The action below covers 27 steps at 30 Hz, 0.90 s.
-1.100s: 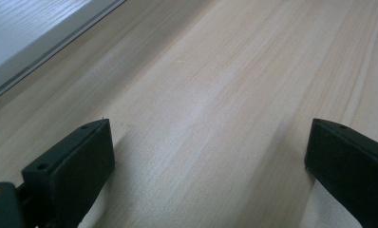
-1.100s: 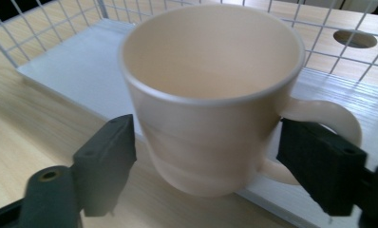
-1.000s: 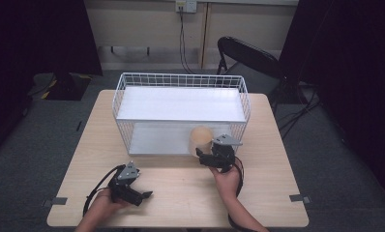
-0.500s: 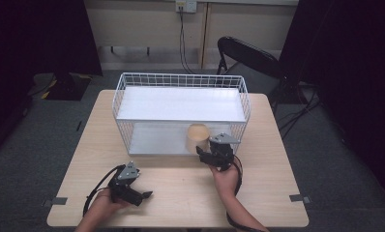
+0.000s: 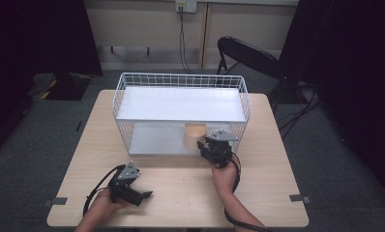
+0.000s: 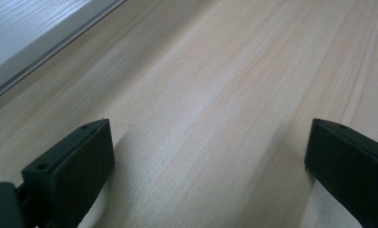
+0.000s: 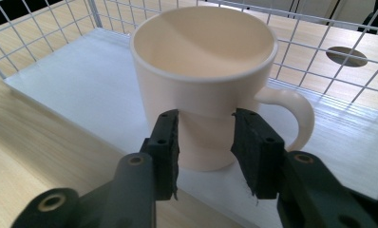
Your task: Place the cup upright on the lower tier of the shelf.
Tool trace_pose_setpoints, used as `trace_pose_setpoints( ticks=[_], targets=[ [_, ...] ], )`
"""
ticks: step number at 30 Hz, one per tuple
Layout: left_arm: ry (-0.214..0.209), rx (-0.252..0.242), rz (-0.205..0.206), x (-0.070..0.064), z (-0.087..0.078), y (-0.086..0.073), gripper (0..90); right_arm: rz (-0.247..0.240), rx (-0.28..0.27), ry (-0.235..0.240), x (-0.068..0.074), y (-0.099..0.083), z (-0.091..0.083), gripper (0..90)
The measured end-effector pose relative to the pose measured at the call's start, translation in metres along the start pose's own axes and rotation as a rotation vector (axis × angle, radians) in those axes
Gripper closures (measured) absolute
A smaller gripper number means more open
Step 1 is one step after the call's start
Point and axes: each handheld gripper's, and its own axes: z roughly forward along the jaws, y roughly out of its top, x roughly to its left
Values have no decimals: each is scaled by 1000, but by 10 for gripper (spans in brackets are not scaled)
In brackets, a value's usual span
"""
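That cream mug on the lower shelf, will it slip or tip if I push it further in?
The mug looks rigid and glossy, probably glazed, so it may slip between the right gripper fingers. It stands upright on a flat base narrower than its rim, so a low push likely slides it; a high one might tip it. The handle should stop rolling.

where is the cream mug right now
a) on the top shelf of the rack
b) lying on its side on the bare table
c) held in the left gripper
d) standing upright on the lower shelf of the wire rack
d: the cream mug stands upright, mouth up, on the white lower shelf of the wire rack, just ahead of the right gripper, whose jaws are apart.
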Motion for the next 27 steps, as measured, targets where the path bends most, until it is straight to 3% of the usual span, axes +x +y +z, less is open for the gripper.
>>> trace_pose_setpoints(
  ticks=[4,7,14,27],
  targets=[
    [0,0,-1,0,0,0,20,-20,15,-12,1,1,5,649],
    [0,0,-1,0,0,0,20,-15,13,-11,1,1,6,590],
    [0,-1,-1,0,0,0,21,17,5,45,1,0,0,323],
    [0,-1,0,0,0,0,21,53,9,92,-13,-1,-22,152]
  ],
)
